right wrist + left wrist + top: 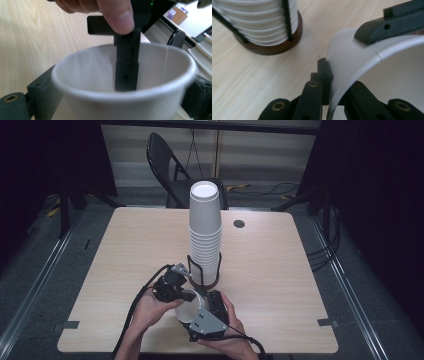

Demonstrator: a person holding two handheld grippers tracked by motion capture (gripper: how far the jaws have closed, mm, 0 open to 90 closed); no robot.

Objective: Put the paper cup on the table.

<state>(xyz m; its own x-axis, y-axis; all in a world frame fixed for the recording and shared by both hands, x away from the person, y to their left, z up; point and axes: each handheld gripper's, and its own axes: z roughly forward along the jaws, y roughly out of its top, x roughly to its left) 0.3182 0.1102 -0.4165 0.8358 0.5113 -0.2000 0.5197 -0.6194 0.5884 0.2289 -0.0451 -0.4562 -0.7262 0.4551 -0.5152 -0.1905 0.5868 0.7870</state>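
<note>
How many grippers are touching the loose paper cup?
2. The left gripper pinches the cup's wall at the rim, one jaw inside. The right gripper clasps it around the outside.

The bench (125, 265) has a pale wood-grain top with rounded corners and a small dark round grommet (239, 223) near its far edge. A round brown holder base (205, 282) with black wire uprights stands on it, holding a tall stack of white paper cups (205, 230).
</note>
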